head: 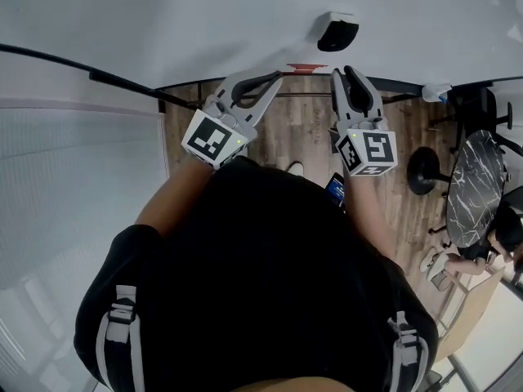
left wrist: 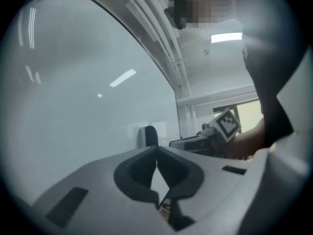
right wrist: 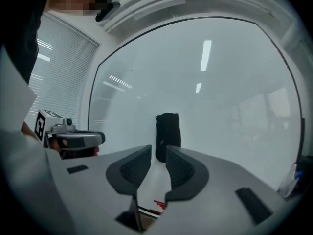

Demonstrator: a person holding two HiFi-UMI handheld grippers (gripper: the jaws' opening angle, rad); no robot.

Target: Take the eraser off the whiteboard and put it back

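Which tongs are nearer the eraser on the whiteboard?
Right. The right tongs point at the eraser, just short of it; the left tongs sit off to its side, farther away.

The white whiteboard (right wrist: 220, 97) is smooth and glossy, mirroring the ceiling lights. The black block eraser (right wrist: 167, 131) on it looks matt. The grey left tongs (left wrist: 156, 150) and right tongs (right wrist: 157, 153) have smooth, matt plastic shells with dark pads (right wrist: 133, 170), ribbed on the right pair. The brown plank floor (head: 302, 129) looks like wood with a dull sheen.
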